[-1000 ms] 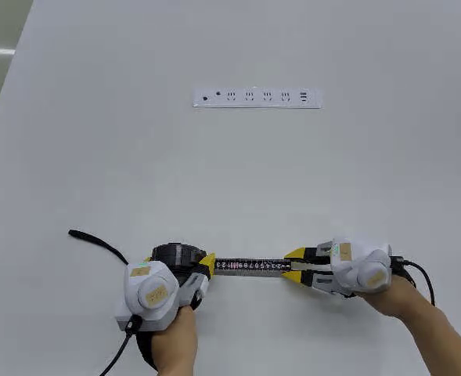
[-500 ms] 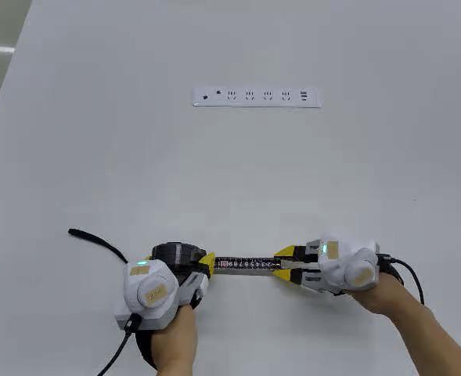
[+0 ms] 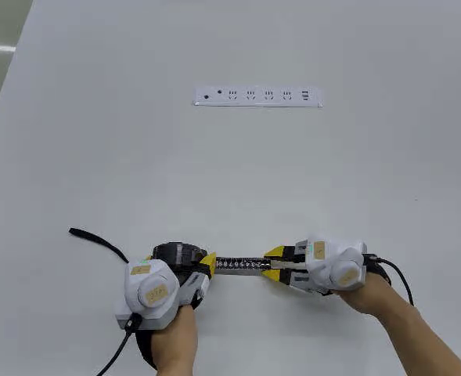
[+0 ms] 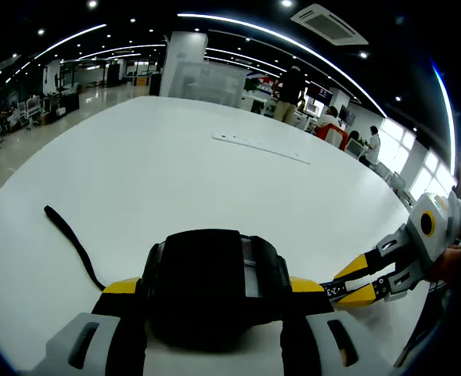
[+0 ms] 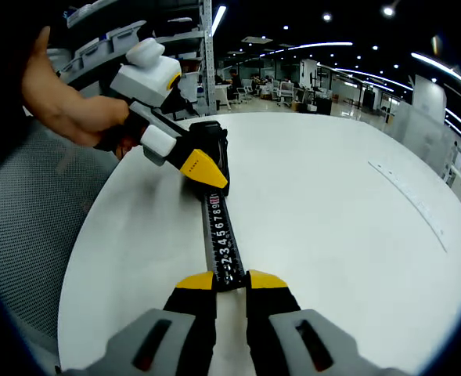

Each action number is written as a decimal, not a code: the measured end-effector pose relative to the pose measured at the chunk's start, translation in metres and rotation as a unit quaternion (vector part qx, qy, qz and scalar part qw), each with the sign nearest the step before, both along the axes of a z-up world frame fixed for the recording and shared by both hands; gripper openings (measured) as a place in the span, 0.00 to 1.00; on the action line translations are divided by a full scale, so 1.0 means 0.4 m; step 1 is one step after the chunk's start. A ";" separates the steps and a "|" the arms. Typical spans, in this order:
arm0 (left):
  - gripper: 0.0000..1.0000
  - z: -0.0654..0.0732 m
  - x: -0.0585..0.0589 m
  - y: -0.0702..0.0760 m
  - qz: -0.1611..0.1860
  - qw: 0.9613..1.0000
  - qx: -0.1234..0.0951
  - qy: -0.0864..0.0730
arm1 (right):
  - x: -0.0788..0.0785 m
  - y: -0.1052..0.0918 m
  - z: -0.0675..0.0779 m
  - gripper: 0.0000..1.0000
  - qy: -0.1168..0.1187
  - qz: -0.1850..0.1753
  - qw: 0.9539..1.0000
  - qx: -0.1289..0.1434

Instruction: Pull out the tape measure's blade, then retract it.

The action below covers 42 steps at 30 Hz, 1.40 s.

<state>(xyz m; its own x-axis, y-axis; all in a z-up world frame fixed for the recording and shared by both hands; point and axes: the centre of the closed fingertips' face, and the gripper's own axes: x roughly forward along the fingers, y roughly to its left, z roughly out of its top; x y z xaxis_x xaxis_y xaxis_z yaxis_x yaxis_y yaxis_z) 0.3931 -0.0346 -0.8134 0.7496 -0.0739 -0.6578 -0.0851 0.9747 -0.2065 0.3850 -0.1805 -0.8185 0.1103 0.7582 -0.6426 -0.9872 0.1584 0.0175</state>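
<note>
**Blade Shortened as Right Gripper Closed In**

The right gripper (image 3: 272, 264), clamped on the end of the blade (image 3: 242, 265), travelled leftward over the table toward the tape measure's case (image 3: 177, 254). The exposed stretch of blade between them shrank from picture to picture and ended noticeably shorter than a second earlier.
</note>
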 end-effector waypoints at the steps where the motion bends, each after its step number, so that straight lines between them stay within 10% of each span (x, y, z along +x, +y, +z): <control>1: 0.67 0.000 0.000 0.000 0.001 1.000 -0.001 0.000 | 0.001 0.004 0.001 0.11 0.000 0.000 1.000 0.001; 42: 0.67 0.000 -0.002 0.001 0.001 1.000 -0.014 0.005 | -0.008 0.199 -0.008 0.12 0.004 0.027 0.999 0.031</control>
<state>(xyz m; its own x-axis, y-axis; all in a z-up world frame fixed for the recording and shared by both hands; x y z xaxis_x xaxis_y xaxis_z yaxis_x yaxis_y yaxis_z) 0.3924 -0.0342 -0.8135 0.7434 -0.0910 -0.6627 -0.0889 0.9685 -0.2326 0.3817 -0.1010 -0.8216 0.0638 0.8018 -0.5942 -0.9941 0.1034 0.0328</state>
